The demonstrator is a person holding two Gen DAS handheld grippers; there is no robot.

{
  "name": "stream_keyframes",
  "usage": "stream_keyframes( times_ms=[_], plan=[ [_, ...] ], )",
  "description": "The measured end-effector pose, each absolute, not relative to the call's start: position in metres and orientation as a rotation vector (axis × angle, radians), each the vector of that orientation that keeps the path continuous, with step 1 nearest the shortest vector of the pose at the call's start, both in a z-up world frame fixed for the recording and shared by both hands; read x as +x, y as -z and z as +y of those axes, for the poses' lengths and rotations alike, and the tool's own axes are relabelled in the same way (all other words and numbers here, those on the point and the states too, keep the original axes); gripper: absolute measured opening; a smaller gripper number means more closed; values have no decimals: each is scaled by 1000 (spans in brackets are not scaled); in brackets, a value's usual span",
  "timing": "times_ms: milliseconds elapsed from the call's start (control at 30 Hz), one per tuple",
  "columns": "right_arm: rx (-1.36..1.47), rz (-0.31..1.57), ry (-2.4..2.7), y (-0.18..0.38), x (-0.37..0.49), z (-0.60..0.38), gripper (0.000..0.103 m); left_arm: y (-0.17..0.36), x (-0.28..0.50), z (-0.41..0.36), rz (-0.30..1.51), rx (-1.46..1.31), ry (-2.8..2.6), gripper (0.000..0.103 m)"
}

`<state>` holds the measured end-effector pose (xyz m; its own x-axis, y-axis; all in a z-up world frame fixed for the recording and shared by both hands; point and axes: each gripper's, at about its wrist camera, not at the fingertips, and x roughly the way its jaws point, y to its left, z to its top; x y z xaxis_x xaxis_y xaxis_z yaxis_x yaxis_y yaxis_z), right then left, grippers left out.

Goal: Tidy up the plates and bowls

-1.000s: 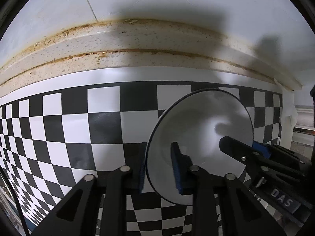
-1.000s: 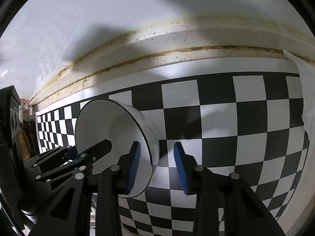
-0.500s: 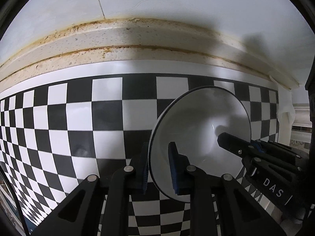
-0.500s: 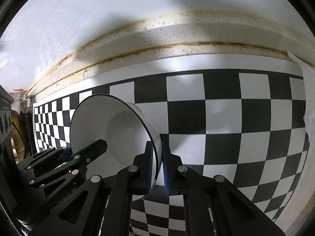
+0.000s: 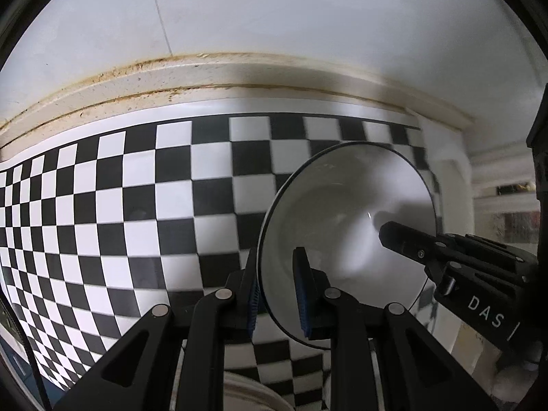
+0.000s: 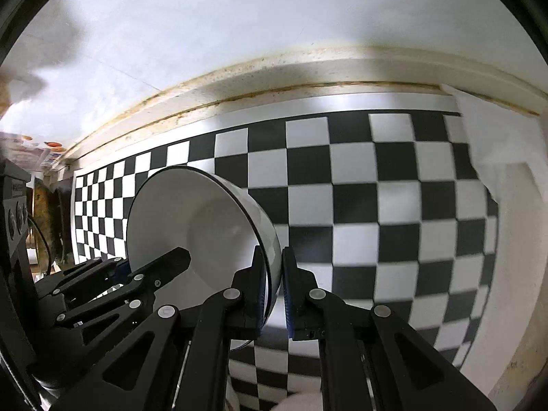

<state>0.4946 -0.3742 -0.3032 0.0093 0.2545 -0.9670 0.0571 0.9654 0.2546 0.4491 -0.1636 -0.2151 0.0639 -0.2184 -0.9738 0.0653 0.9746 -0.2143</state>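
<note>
White ceramic bowl (image 5: 346, 226) with a thin dark rim, tilted on its side and held in the air over the black-and-white checkered mat (image 5: 137, 205). Opening faces left in the right wrist view, right in the left wrist view.

Left to right in the left wrist view: mat fills the left and middle, stained cream backsplash ledge (image 5: 239, 75) runs along the far side, white wall (image 5: 274, 10) above it. Left gripper (image 5: 279, 294) sits near centre, clamped on the bowl's rim: one blue pad (image 5: 303, 299) inside the bowl, the other outside against the wall of it. Further right, the right gripper's black finger reaches in across the bowl's opposite rim (lettering "DAS" on its body).

Right wrist view, left to right: dark appliance (image 6: 15, 212) with knobs at the far left edge, then the left gripper's fingers low left, reaching into the bowl (image 6: 191, 219). Right gripper (image 6: 274, 291) at centre, fingers closed tight on the bowl's right-hand rim, wall pinched between the blue pads. Mat (image 6: 376, 205) spreads right; white cloth or paper (image 6: 493, 137) hangs at the far right.

Pale curved rim of another dish (image 5: 253, 390) shows low between the left gripper's fingers, too cut off to tell what it is.
</note>
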Motion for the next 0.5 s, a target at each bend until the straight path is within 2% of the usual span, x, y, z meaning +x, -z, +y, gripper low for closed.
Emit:
stream_keyframes(
  times_ms=[167,500],
  plan=[
    [255,1509,-139,268,455,-385,10,185,420,-170,1449,-97,265,16],
    [268,1457,-102,220,355,-407,10,158,350,-199,1416,-61,352,16]
  ],
)
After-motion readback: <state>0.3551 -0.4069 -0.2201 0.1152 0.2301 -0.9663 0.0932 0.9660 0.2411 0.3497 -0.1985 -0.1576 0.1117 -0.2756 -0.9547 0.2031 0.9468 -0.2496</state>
